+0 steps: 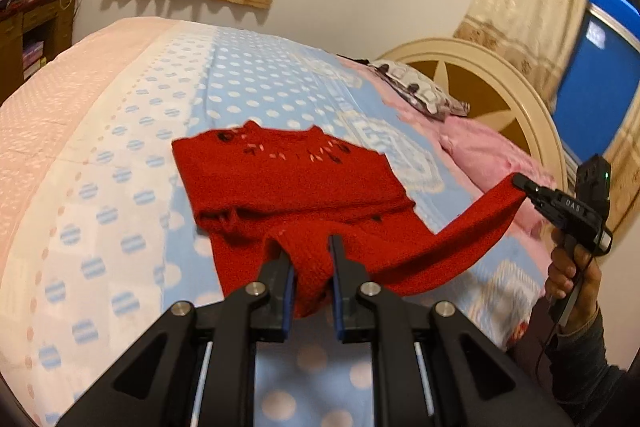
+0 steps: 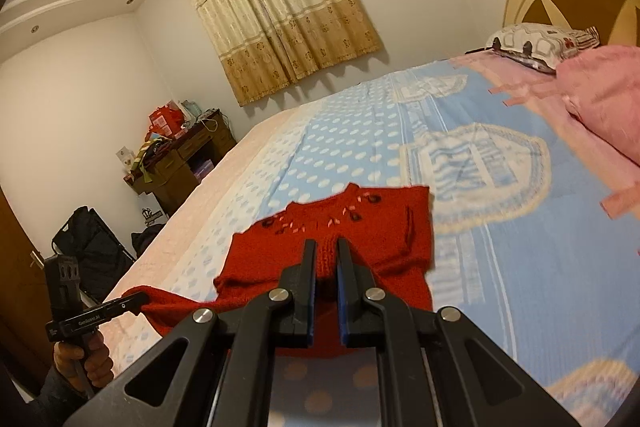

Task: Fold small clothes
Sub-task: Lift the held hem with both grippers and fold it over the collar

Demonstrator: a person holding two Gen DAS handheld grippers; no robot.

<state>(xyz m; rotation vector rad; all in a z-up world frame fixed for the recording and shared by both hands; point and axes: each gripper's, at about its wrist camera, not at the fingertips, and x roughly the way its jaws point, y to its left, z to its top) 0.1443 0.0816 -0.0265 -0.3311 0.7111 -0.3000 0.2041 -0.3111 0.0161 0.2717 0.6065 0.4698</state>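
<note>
Now, the red knitted sweater with pink stitched flowers at its neckline (image 1: 288, 183) lies flat on the pale blue polka-dot bedsheet (image 1: 248, 75), neckline at the far end and hem towards the near edge, so its long axis runs straight away from both tools. The left gripper (image 1: 308, 243) has its narrow black fingers nearly together on a bunched fold of ribbed knit, which looks like the left cuff. The right gripper (image 1: 524, 185) sits out to the right, pinched on the end of the other sleeve, which stretches taut from the body in a long red band clear of the sheet. From the right wrist view it reads the same: the right gripper (image 2: 324, 247) is clamped on chunky ribbing, with the left gripper (image 2: 136, 301) low at the near left, nipping its cuff. The sweater's body lies ahead of and between the two tools, each one nearer its own sleeve. So the coming move looks like carrying both sleeves forward and inward across the chest. The knit is thick, soft and stretchy, so expect sag and some drag on the cotton sheet. A rumpled pink blanket (image 1: 480, 143) lies well off to the far right.
</note>
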